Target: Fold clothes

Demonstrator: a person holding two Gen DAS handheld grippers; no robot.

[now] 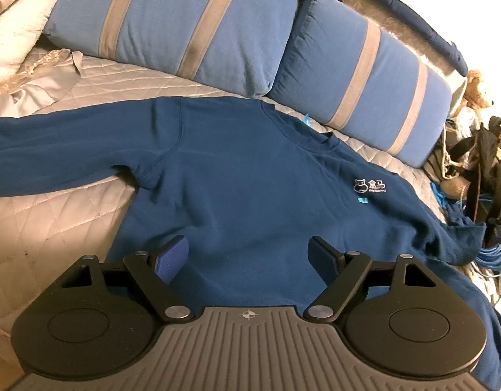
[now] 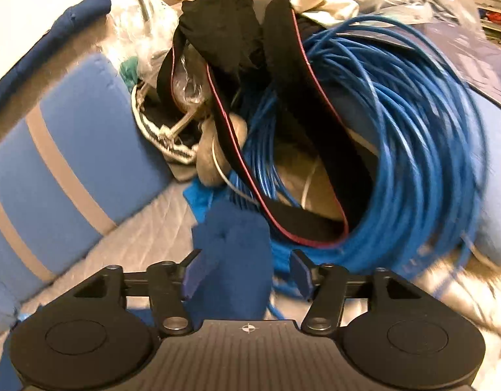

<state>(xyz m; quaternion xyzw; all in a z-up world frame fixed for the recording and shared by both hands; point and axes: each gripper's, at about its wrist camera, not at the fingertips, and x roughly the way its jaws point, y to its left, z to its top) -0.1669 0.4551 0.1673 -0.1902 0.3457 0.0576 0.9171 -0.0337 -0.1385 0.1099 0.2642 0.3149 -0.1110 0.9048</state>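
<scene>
A dark blue sweatshirt (image 1: pixel 237 176) is being shown spread front-up on a quilted bed (image 1: pixel 55 215), its collar lying just below two blue pillows with grey stripes (image 1: pixel 192 22), one sleeve stretched out toward the left edge of the left wrist view. A small white logo (image 1: pixel 369 185) is being displayed on its chest. The left tool (image 1: pixel 249 255) is being held over the lower part of the sweatshirt, its jaws standing wide apart with nothing clamped between them.

In the right wrist view, which is blurred, the right tool (image 2: pixel 245 275) is being held with its jaws parted; the cuff of the sweatshirt's other sleeve (image 2: pixel 234 251) is lying between them, against the left pad and clear of the right one. Just beyond it, a coil of blue cable (image 2: pixel 423 150) and a black strap with red edging (image 2: pixel 296 104) are being seen piled at the side of the bed.
</scene>
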